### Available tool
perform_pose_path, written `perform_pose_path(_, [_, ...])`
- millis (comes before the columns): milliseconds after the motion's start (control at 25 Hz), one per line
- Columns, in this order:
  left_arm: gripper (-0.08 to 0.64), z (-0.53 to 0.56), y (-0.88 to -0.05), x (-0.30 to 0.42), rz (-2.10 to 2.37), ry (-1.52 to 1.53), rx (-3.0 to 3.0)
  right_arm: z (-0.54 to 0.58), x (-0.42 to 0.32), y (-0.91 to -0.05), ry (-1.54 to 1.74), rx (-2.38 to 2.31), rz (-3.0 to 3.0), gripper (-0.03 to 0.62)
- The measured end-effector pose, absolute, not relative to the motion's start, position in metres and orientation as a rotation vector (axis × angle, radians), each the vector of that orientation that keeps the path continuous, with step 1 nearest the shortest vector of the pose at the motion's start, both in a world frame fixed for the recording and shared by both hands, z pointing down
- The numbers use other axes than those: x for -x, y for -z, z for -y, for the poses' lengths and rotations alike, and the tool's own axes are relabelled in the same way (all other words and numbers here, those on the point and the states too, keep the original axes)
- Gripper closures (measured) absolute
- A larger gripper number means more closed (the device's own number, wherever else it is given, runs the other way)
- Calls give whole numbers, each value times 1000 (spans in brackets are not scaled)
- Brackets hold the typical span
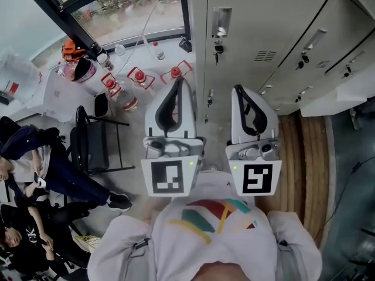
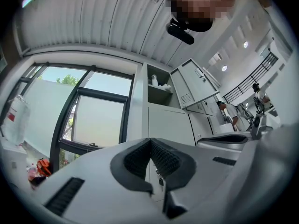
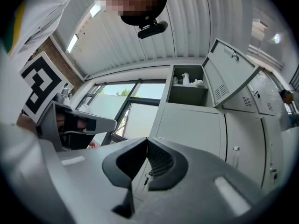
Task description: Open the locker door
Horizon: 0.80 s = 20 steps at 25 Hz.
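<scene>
Grey lockers (image 1: 263, 28) stand in front of me. The closed door (image 1: 231, 69) straight ahead has a latch with a key hanging from it (image 1: 218, 44). Both grippers are held up near my chest, short of the lockers and touching nothing. My left gripper (image 1: 179, 82) is shut and empty; its jaws meet at the tip (image 2: 150, 140). Beside it my right gripper (image 1: 238, 89) is also shut and empty (image 3: 147, 140). The closed door (image 3: 194, 129) fills the right gripper view. Above it an upper compartment (image 3: 187, 85) stands open with its door (image 3: 233, 73) swung out.
A black chair (image 1: 94, 142) stands on the floor at the left, with several red-capped water bottles (image 1: 126, 89) beyond it by the window (image 1: 129, 4). People sit at the lower left (image 1: 29, 168). More lockers (image 1: 328, 51) run on to the right.
</scene>
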State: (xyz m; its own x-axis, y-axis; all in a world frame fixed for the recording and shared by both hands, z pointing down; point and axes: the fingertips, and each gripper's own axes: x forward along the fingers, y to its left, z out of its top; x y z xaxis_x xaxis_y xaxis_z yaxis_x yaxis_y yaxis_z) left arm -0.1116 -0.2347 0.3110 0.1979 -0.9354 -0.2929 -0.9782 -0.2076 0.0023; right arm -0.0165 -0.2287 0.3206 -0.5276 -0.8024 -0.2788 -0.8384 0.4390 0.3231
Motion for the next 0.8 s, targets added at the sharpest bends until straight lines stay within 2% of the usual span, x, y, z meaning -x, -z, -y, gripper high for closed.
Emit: perform_pose_path(800, [545, 236, -310, 127, -1895, -333, 2249, 238, 18, -325, -630, 1508, -2603, 588])
